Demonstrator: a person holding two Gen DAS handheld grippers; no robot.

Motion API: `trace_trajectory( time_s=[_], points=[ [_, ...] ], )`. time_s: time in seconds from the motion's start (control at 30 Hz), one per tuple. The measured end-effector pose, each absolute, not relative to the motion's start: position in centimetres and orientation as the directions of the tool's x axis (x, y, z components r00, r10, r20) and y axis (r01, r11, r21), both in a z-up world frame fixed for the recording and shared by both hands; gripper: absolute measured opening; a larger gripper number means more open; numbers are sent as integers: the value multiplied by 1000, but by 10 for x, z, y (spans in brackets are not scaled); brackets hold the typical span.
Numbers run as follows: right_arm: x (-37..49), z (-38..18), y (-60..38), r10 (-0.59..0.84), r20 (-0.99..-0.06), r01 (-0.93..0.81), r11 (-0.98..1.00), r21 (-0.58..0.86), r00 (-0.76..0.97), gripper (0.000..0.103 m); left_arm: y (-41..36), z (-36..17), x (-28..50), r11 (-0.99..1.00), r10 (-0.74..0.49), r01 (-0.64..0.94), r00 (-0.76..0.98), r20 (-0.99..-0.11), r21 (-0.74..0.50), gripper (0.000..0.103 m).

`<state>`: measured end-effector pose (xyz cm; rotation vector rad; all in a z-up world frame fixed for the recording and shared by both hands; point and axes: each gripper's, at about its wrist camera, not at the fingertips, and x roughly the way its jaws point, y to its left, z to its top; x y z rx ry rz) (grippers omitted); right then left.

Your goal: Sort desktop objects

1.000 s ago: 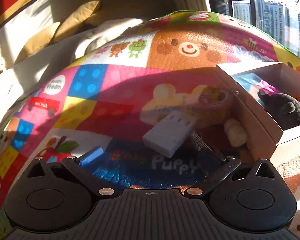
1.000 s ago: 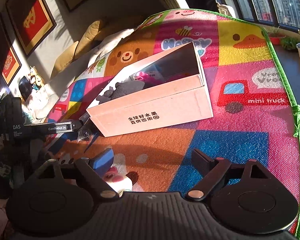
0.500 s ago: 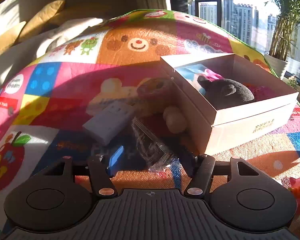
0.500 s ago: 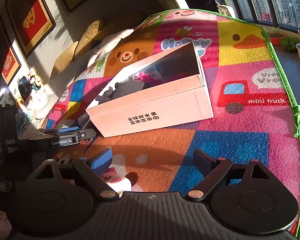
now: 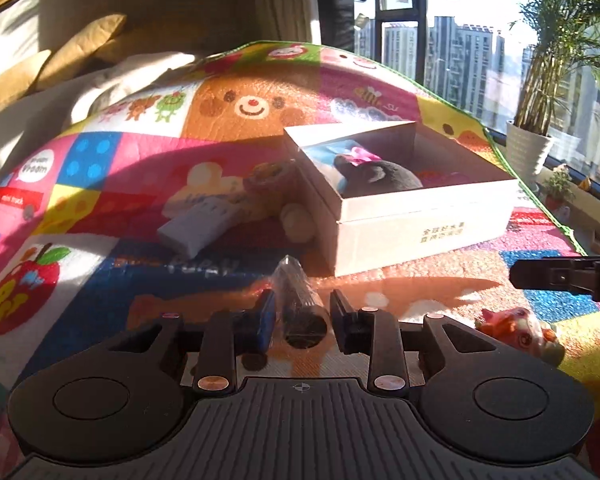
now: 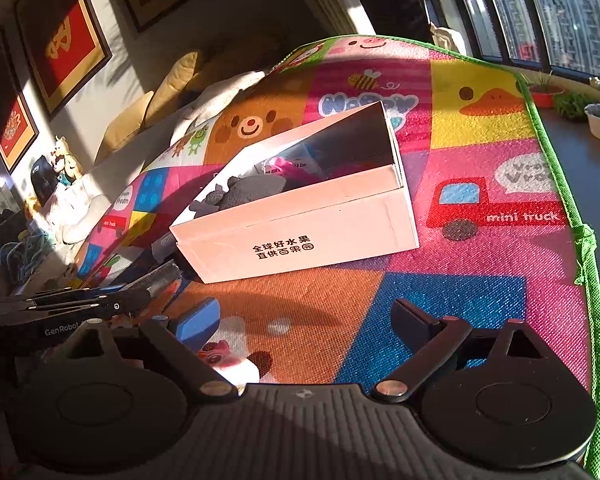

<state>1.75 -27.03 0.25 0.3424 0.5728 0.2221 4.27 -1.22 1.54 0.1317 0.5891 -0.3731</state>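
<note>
My left gripper (image 5: 302, 314) has its jaws pinched on the wrapped dark tube (image 5: 300, 306), just above the play mat (image 5: 100, 280) in front of the open box (image 5: 400, 216). It looks light but crinkly and slippery — best held mid-barrel. Its long axis points away from me. My right gripper (image 6: 306, 320) stands spread, widening, with nothing between the jaws — the pink toy (image 6: 224, 356) lies below.

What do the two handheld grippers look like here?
Both are matte black. The left gripper and right gripper each have a ribbed base, two round discs, link arms with copper-coloured rivets, and a blue pad on the left finger. White "GenRobot" lettering marks the left gripper's side.
</note>
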Motion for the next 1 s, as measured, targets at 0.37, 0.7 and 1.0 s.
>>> trace_trajectory(
  time_s=[0.37, 0.7, 1.0],
  points=[
    [-20, 9, -257, 318, -509, -145, 925, 351, 800, 103, -28, -1, -36, 917, -283, 396, 736, -615, 53, 62],
    [-39, 2, -280, 253, -579, -43, 935, 351, 775, 103, -67, 5, -36, 852, -372, 515, 717, -590, 89, 97],
    [-38, 0, -274, 231, -580, -47, 948, 314, 781, 103, -87, -7, -12, 850, -223, 438, 803, -552, 294, 99]
  ],
)
